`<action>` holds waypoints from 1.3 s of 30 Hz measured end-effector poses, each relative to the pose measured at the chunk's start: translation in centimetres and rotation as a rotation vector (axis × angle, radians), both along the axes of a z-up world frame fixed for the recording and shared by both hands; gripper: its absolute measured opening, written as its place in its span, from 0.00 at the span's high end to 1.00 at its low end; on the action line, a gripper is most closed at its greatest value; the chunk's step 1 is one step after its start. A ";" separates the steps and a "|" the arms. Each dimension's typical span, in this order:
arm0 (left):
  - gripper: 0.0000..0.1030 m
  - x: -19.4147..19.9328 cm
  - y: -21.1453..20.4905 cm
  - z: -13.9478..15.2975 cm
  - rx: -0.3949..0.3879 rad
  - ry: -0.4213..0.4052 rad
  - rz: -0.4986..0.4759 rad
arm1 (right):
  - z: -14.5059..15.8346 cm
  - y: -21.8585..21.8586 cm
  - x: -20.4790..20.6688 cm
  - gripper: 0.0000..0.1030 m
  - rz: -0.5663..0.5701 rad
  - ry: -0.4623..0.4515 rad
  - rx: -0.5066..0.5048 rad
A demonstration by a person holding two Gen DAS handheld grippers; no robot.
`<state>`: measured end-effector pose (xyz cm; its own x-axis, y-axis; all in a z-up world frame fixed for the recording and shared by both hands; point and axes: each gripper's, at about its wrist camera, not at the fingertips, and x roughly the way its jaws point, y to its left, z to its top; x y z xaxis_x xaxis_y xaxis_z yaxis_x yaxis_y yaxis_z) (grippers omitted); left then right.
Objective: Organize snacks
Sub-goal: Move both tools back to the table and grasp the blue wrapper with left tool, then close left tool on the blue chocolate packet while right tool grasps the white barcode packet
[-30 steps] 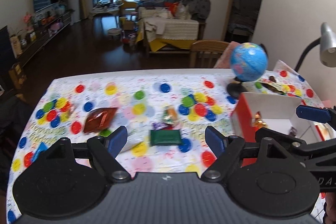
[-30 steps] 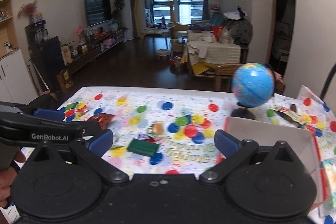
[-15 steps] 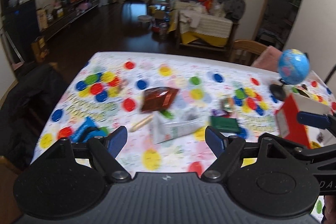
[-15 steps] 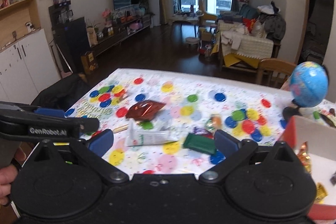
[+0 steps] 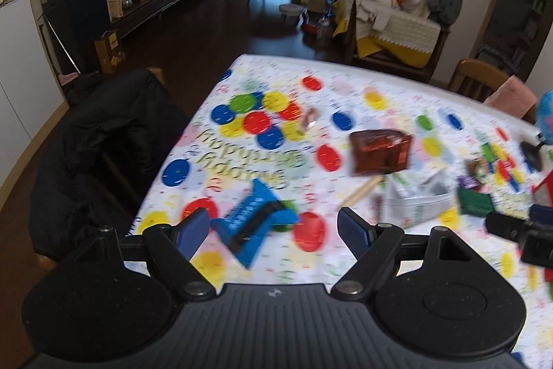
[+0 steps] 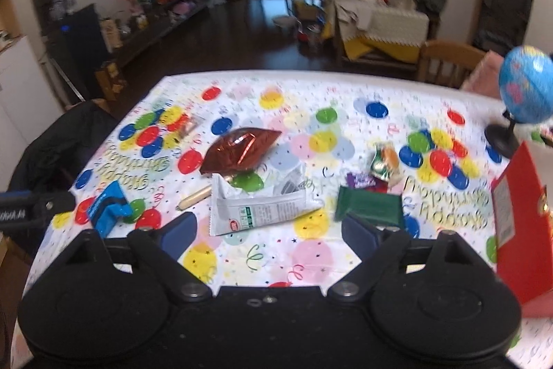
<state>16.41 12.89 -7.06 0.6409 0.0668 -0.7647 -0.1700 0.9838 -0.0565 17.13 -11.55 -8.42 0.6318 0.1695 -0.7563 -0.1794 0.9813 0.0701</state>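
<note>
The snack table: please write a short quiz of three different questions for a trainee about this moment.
1. True or false: the left gripper is shut on the blue packet.
2. Which snack lies between the fingers of the right gripper in its own view?
A. the shiny red-brown bag
B. the white packet
C. the blue packet
3. Fill in: the red box stands at the ____ edge of the right wrist view, below the globe.

Key:
1. False; its fingers stand apart on either side of the packet and do not press it.
2. B, the white packet.
3. right
</note>
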 end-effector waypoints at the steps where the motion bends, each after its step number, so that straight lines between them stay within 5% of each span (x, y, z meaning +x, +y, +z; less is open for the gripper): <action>1: 0.21 0.5 0.5 -0.5 0.004 0.013 -0.003 | -0.5 0.4 0.4 0.13 -0.018 0.004 -0.009; 14: 0.21 5.4 2.4 -6.8 0.048 0.141 -0.118 | -5.3 2.5 6.0 0.20 -0.235 0.091 -0.067; 27: 0.21 7.1 2.1 -9.5 0.093 0.191 -0.172 | -8.3 2.9 9.9 0.23 -0.351 0.147 -0.082; 31: 0.23 7.2 2.4 -9.8 0.080 0.192 -0.153 | -9.0 3.0 9.9 0.38 -0.340 0.176 -0.066; 39: 0.54 6.9 1.9 -9.2 0.086 0.184 -0.132 | -8.7 2.6 9.5 0.72 -0.296 0.173 -0.017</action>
